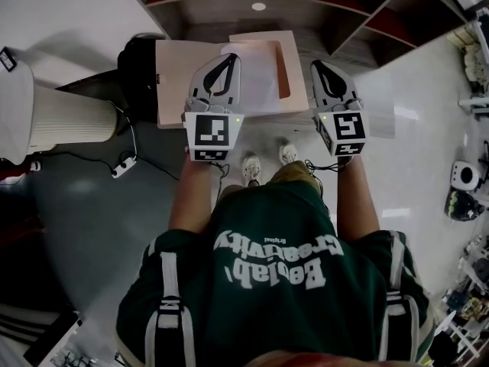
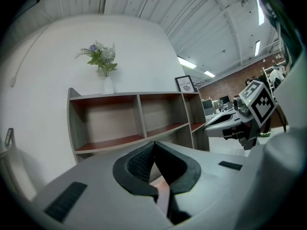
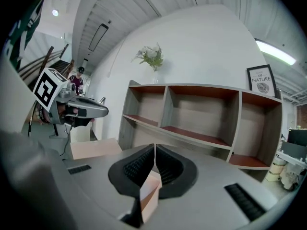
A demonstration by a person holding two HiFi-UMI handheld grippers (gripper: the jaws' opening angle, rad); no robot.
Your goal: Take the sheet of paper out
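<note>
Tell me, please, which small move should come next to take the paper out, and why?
Probably open the left tool: its jaws are shut and empty near the white sheet, which lies in the open cardboard box. The right tool, also shut, is beside the box's right wall.

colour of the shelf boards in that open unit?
Shelf boards are dark red, frame grey; best in the right gripper view.
</note>
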